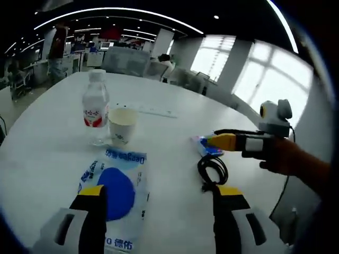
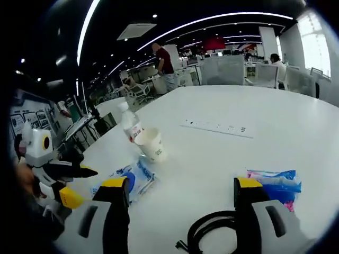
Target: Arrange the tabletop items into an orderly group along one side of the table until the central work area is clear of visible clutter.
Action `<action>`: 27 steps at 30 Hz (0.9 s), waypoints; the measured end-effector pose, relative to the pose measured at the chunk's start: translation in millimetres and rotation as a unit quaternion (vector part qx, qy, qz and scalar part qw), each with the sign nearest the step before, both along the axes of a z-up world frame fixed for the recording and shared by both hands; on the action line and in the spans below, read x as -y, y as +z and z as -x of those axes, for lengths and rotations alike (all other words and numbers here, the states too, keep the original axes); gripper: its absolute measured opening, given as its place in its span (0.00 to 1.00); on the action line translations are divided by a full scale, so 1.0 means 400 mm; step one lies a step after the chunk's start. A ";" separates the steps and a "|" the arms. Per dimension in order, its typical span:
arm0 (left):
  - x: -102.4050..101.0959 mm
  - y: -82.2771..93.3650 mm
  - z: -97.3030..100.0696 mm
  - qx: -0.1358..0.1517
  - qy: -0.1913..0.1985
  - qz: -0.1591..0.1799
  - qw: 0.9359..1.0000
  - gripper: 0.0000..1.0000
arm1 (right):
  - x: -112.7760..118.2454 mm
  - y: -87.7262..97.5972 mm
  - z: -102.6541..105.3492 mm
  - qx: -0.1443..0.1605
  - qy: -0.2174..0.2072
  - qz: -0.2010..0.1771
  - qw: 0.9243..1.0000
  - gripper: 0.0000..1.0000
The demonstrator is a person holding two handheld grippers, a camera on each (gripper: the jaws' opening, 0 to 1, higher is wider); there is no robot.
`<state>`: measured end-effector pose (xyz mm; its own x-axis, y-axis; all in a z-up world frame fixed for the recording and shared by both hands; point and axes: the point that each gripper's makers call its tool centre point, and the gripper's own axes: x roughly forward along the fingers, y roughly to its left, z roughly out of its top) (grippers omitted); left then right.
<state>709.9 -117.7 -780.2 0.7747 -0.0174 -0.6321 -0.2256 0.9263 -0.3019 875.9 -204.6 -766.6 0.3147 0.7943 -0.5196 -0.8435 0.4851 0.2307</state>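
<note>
White office tabletop (image 1: 47, 153) is being occupied by a clear plastic water bottle (image 1: 96, 107) beside a paper cup (image 1: 122, 125), a blue-and-white wipes packet (image 1: 117, 186), a coiled black cable (image 1: 213, 170) and a blue snack packet (image 2: 275, 183). Left gripper (image 1: 161, 197) and right gripper (image 2: 181, 191) are being held released, grasping nothing.

Water bottle (image 1: 96, 111): upright, clear, red label, touching cup.
Paper cup (image 1: 122, 125): upright, open.
Wipes pack (image 1: 117, 185): blue-white, laid flat.
Black cable (image 1: 212, 170): coiled.
Blue packet (image 1: 205, 146): flat, beside cable.
</note>
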 end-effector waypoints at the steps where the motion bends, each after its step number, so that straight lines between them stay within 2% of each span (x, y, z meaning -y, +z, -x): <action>1: 0.001 -0.002 0.009 -0.005 0.003 0.006 1.000 0.84 | -0.010 0.002 0.000 0.000 0.006 0.000 1.000 0.78; 5: -0.011 -0.011 0.038 -0.011 0.023 0.001 1.000 0.90 | -0.054 0.014 -0.010 0.003 0.033 -0.003 0.999 0.78; 9: -0.026 -0.029 0.069 -0.027 0.056 0.006 0.998 1.00 | -0.085 -0.005 0.014 -0.003 0.074 0.010 0.997 0.78; 15: -0.052 -0.043 0.115 -0.030 0.103 0.010 0.994 1.00 | -0.134 -0.040 0.009 -0.019 0.097 0.016 0.995 0.78; 19: -0.053 -0.059 0.130 -0.021 0.135 0.038 0.990 1.00 | -0.150 -0.050 0.017 -0.014 0.114 0.018 0.993 0.76; 22: -0.037 -0.075 0.142 -0.025 0.137 0.048 0.989 1.00 | -0.157 -0.062 0.024 -0.011 0.127 0.019 0.992 0.73; 27: -0.014 -0.113 0.157 -0.031 0.139 0.074 0.987 1.00 | -0.170 -0.086 0.047 -0.011 0.153 0.046 0.987 0.70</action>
